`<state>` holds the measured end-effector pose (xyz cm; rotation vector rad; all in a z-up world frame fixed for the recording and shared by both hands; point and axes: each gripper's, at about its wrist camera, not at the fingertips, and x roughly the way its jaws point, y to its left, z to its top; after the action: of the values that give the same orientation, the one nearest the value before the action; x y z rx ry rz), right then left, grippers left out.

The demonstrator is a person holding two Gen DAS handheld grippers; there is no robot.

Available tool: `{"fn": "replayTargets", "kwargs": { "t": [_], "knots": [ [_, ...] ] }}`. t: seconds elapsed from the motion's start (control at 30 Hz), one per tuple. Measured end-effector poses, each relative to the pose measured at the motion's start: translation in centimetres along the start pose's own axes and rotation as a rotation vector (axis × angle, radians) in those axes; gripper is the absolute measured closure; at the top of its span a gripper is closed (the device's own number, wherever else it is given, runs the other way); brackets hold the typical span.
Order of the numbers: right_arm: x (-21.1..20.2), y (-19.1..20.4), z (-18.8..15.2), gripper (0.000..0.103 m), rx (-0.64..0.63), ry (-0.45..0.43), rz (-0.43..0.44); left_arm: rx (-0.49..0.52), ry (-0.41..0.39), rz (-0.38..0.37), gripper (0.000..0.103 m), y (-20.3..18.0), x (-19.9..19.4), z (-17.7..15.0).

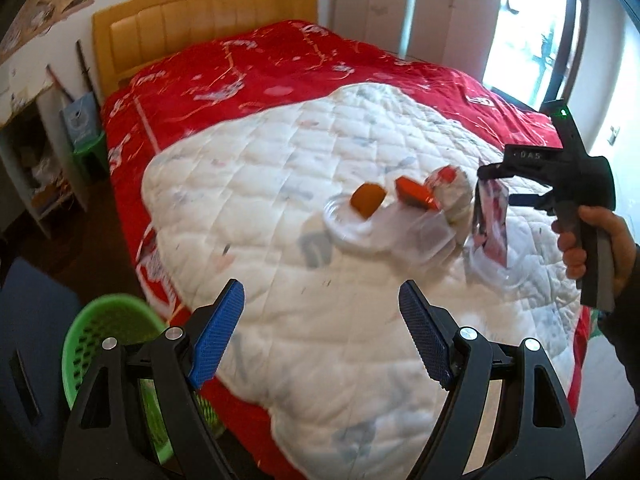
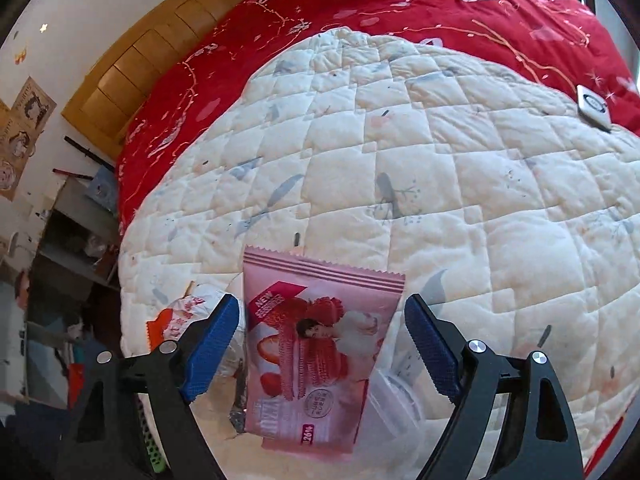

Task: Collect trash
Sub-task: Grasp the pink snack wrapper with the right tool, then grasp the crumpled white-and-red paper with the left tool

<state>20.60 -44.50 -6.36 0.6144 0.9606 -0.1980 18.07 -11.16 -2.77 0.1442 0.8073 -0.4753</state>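
Observation:
A pink snack wrapper (image 2: 316,344) lies between the wide-open jaws of my right gripper (image 2: 322,344); whether it rests on the quilt or falls, I cannot tell. In the left wrist view the same wrapper (image 1: 491,220) hangs just below the right gripper (image 1: 489,174). Beside it on the white quilt (image 1: 280,208) lie an orange piece (image 1: 367,199), a red-orange wrapper (image 1: 414,197), a crumpled white and red wrapper (image 1: 450,190) and clear plastic containers (image 1: 352,226). My left gripper (image 1: 322,316) is open and empty over the quilt's near part.
A green plastic basket (image 1: 100,332) stands on the floor at the bed's near left corner. The red bedspread (image 1: 248,68) covers the bed up to a wooden headboard (image 1: 200,20). A shelf (image 1: 28,168) stands by the left wall. A small white device (image 2: 594,108) lies on the bedspread.

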Motion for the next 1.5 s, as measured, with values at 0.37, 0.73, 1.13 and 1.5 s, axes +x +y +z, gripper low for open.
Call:
{"fn": "replayTargets", "kwargs": {
  "t": [0.37,0.73,1.13,1.5],
  "knots": [
    [-0.4,0.7,-0.4,0.036,-0.038,0.012,-0.019,0.050,-0.006,-0.059,0.024,-3.3,2.4,3.5],
    [-7.5,-0.3,-1.4,0.038,-0.098,-0.112,0.071,0.182,-0.032,-0.117,0.024,-8.3,5.0,6.8],
    [-11.4,-2.6,-2.3,0.038,-0.116,-0.163,0.082,0.307,0.032,-0.117,0.025,-13.3,10.3,8.0],
    [-12.4,-2.5,-4.0,0.038,-0.134,-0.171,0.083,0.226,0.023,-0.156,0.060,-12.3,10.5,7.8]
  ]
}}
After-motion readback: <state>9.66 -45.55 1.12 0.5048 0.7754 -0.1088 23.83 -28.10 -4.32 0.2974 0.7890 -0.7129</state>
